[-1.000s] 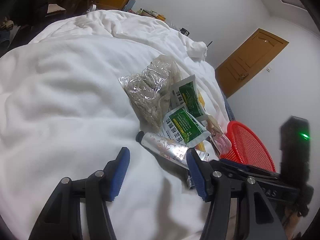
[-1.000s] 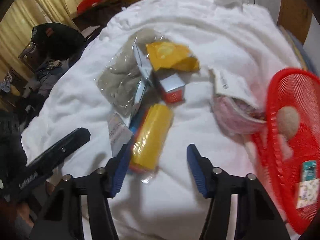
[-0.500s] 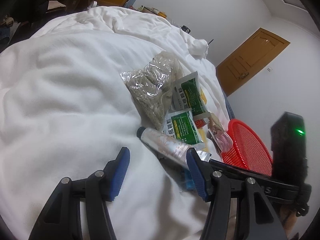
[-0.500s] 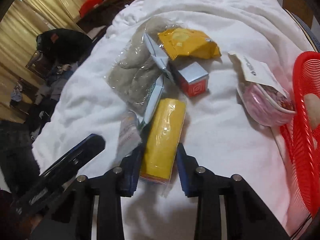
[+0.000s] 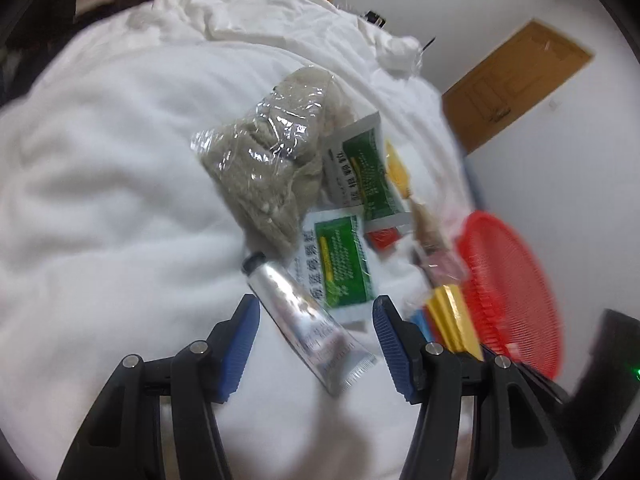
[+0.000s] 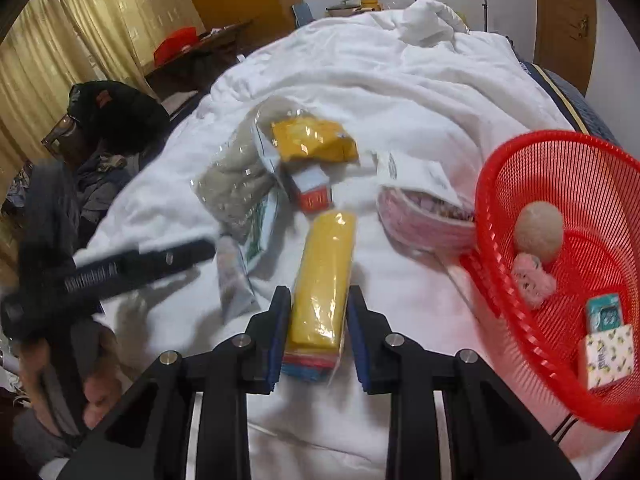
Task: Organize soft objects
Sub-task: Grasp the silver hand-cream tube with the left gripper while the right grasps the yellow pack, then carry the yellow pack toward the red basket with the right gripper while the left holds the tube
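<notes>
Left gripper (image 5: 314,334): jaws spread over tube (image 5: 306,322), nothing pinched | Right gripper (image 6: 314,334): jaws just closing, pinching yellow pack (image 6: 322,280) on duvet (image 6: 400,92) | Advice: lift level, clear rim, release inside basket (image 6: 532,328).

A rumpled white duvet (image 6: 400,92) fills most of what I see, spread over a bed. Gold curtains (image 6: 80,28) hang at the upper left of my right view, with a dark desk (image 6: 208,46) below them. White walls (image 5: 460,4) rise behind, and a brown wooden door (image 5: 516,84) stands at the upper right of my left view.
</notes>
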A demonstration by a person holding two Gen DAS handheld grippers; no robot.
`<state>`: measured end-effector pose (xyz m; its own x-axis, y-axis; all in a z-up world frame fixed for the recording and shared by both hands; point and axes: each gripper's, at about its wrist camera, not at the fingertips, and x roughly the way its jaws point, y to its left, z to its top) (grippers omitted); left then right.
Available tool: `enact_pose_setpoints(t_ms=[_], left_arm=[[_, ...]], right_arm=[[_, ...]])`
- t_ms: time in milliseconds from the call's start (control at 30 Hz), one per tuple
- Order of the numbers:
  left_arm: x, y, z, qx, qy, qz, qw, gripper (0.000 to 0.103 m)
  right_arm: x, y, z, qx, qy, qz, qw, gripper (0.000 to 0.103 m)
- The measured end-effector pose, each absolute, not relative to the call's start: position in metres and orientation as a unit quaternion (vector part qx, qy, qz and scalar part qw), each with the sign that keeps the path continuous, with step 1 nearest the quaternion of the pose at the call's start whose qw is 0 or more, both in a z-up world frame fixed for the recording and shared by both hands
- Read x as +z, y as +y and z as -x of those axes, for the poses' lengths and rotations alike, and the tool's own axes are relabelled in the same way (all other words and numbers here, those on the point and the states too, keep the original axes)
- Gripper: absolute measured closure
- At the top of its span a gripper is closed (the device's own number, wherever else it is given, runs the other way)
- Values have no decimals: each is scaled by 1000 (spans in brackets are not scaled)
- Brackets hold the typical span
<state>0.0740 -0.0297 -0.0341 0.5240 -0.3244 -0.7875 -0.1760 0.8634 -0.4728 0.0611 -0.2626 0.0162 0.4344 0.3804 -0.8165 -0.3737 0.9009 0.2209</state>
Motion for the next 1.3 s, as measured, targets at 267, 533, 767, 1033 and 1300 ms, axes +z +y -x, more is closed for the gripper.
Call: enact_pose_setpoints(t_ms=[267, 533, 767, 1033, 1300], left_arm=[[-61, -30, -86, 1, 531, 260, 806, 53], [-68, -39, -98, 2, 550, 248, 798, 65], [-61, -23, -55, -47, 496, 275, 822, 74], [-68, -42, -63, -41, 518, 217, 826, 72], [-55, -38, -42, -48, 479, 224, 848, 74]], right_arm=[[4, -254, -58, 214, 476, 25, 853, 75], [4, -253, -55, 212, 477, 29, 853, 75], [5, -254, -55, 213, 475, 24, 854, 75], [0, -251, -56, 216, 479, 30, 851, 75], [-5, -248, -58, 219, 486, 28, 846, 75]])
